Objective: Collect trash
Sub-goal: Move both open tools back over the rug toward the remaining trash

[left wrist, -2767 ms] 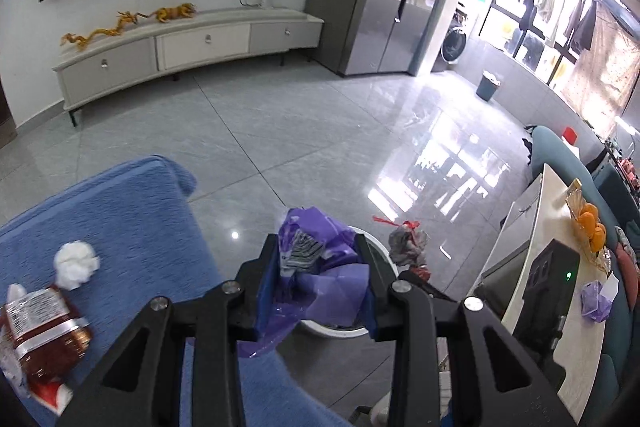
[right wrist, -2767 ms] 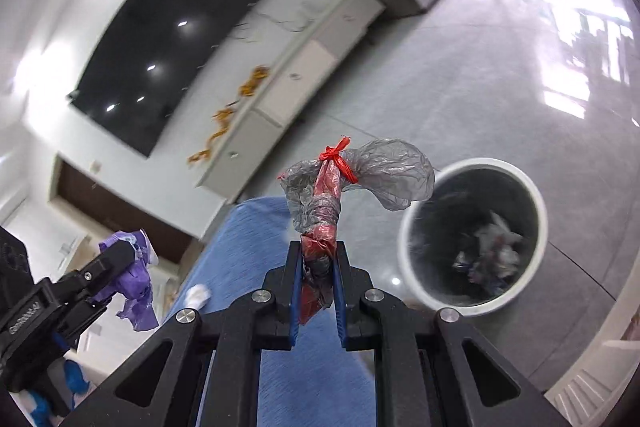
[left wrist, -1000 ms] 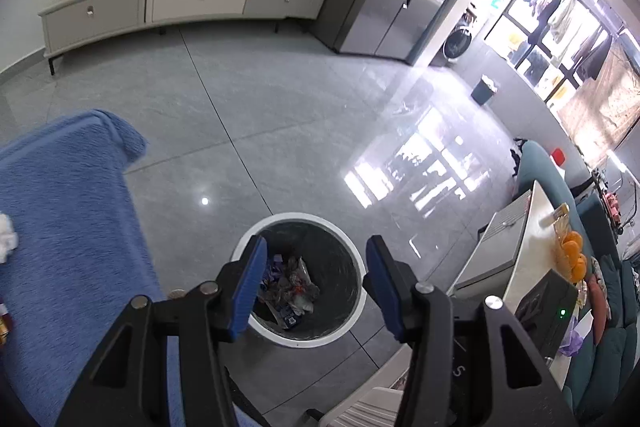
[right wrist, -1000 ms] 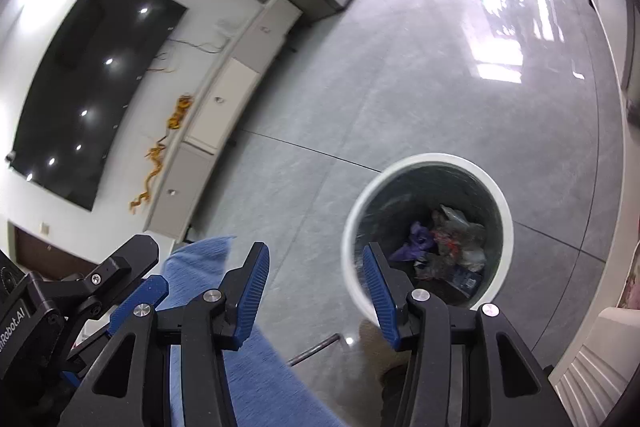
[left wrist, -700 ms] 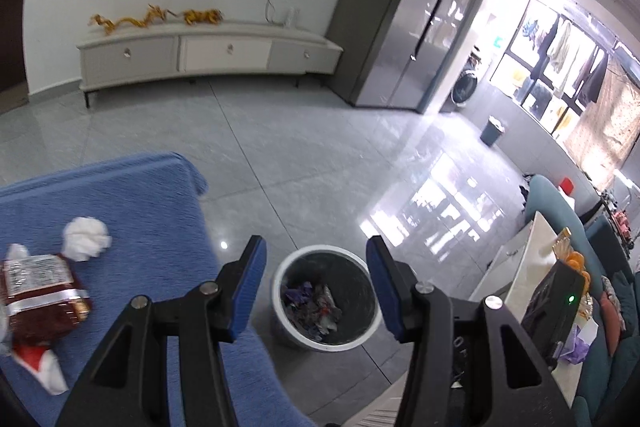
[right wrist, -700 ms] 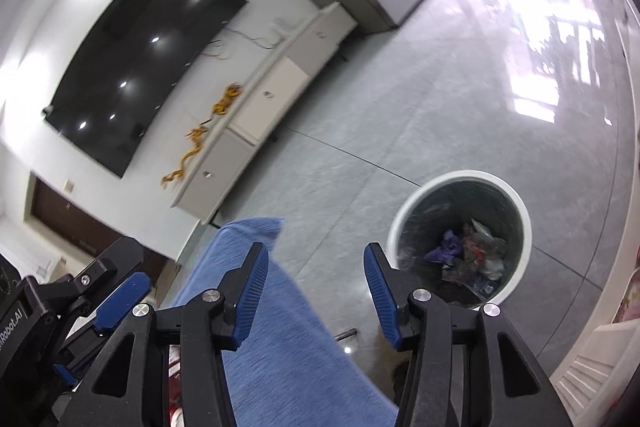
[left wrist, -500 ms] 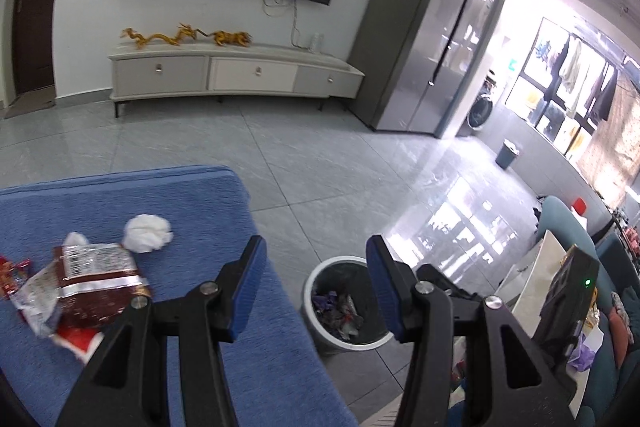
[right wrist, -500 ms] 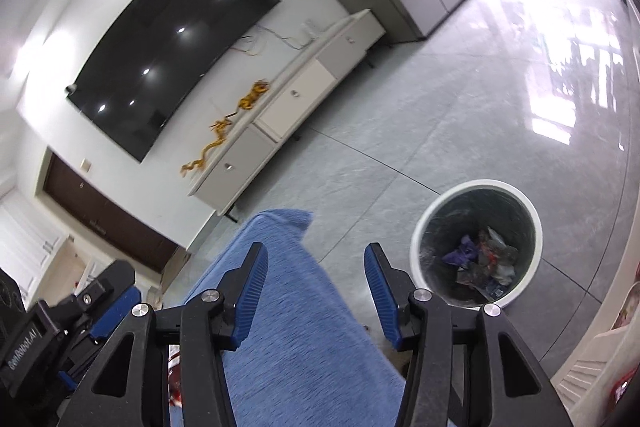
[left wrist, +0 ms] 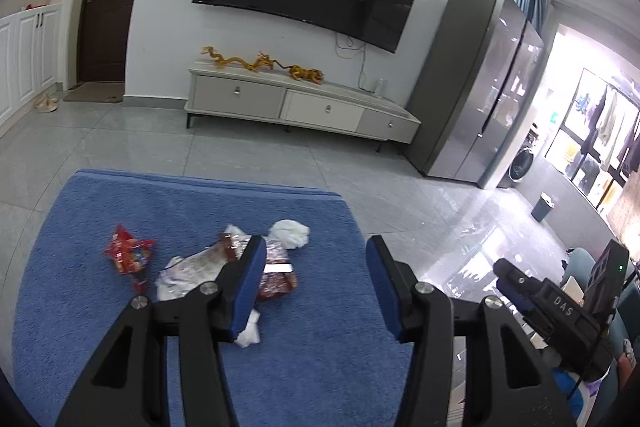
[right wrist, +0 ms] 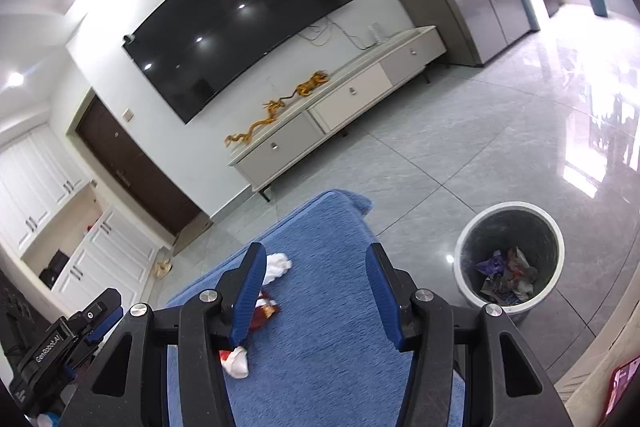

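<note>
Trash lies on a blue cloth-covered surface [left wrist: 320, 367]: a red snack wrapper [left wrist: 130, 254], a brown-red packet with clear plastic [left wrist: 276, 277] and a white crumpled tissue [left wrist: 290, 233]. My left gripper [left wrist: 316, 287] is open and empty above the cloth, its left finger over the packet. My right gripper [right wrist: 316, 291] is open and empty above the same cloth [right wrist: 320, 347]; the tissue [right wrist: 276, 267] and packet [right wrist: 262, 313] show by its left finger. The white-rimmed trash bin [right wrist: 510, 259] stands on the floor to the right, holding purple and grey trash.
A TV cabinet [left wrist: 300, 105] with gold dragon figures stands at the far wall under a large TV. A tall grey fridge [left wrist: 480, 87] is at the right. Grey tile floor [right wrist: 460, 155] lies between cloth and cabinet. The other gripper's body [left wrist: 560, 315] shows at the right.
Both grippers let their bags fall into the bin and opened. Both then swung left, away from the bin, back over the blue cloth and its remaining trash.
</note>
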`<state>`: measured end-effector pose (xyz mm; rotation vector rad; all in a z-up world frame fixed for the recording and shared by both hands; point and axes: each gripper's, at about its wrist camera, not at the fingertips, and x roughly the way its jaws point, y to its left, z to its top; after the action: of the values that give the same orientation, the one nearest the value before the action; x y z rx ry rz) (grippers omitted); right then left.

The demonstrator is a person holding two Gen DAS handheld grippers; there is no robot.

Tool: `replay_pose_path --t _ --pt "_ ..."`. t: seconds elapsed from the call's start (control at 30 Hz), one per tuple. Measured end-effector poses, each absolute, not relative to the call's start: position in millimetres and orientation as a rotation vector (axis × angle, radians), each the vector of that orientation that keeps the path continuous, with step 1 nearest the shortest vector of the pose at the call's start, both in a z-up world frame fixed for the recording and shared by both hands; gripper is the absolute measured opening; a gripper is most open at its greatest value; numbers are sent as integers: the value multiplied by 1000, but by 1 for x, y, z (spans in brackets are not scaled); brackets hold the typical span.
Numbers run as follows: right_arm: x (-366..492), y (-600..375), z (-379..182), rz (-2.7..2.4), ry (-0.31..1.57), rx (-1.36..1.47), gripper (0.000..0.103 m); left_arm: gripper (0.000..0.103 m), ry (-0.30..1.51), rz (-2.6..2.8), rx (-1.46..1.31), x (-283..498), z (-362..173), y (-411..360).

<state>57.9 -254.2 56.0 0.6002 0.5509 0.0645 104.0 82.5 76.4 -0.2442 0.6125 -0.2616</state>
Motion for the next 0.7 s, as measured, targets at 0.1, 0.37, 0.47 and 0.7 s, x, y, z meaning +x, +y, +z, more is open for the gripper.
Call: replay_pose_path --t 0.1,0.37,0.47,0.7 --pt "57 -241 60 78 553 570 49 50 615 -244 -263 97 70 105" --pt "62 -209 70 124 553 498 52 62 623 -182 -316 90 53 165" --pt "73 -196 62 153 579 482 52 62 629 -172 -318 97 44 187" --pt "111 -170 27 234 677 458 52 62 701 -193 -234 132 15 192"
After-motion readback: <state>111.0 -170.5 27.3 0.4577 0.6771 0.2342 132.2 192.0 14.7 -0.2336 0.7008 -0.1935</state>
